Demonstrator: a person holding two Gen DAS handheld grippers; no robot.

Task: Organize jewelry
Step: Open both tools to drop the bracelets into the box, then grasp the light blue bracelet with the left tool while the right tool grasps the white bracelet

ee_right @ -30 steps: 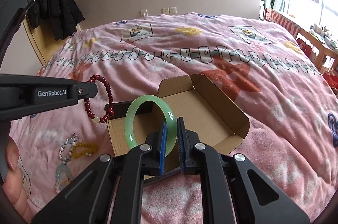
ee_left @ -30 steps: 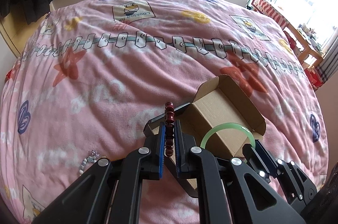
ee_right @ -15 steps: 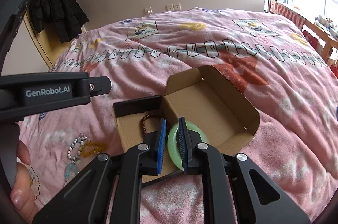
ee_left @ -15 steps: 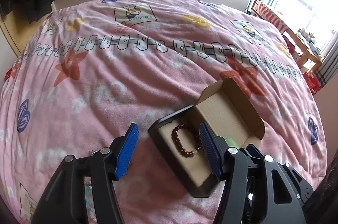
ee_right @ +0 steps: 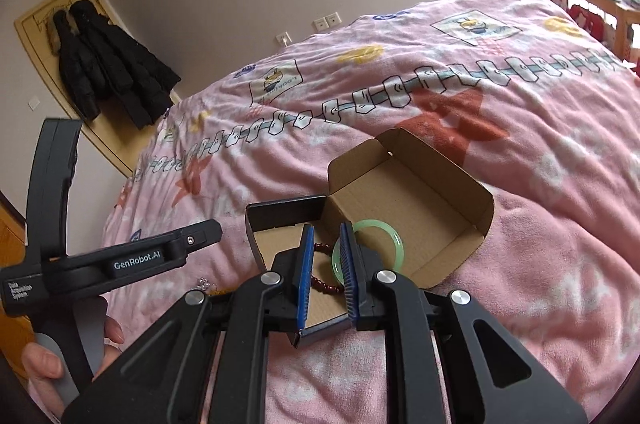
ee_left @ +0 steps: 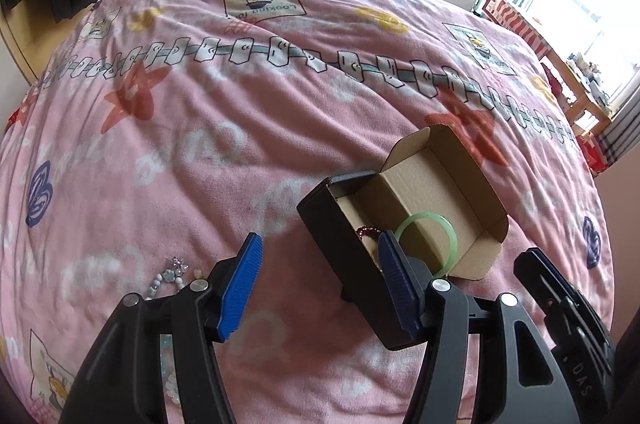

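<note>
Jewelry already sits in the cardboard box (ee_right: 412,208) near the bed's (ee_left: 200,144) front edge: green bangle (ee_right: 370,248), red bead bracelet (ee_right: 324,282). Left hand-held gripper (ee_left: 316,284) gapes empty; right hand-held gripper (ee_right: 326,276), just loosening, could snag the bangle.

Red bead bracelet (ee_right: 322,282) and green bangle (ee_right: 370,248) dropped into box (ee_right: 448,220), hand-held grippers released

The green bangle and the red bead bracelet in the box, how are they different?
The green bangle is one smooth, pale, solid ring; the red bead bracelet is a string of small dark beads. The bangle lies toward the cardboard lid side, the bracelet nearer the box's black wall. Both lie loose inside the open box.
</note>
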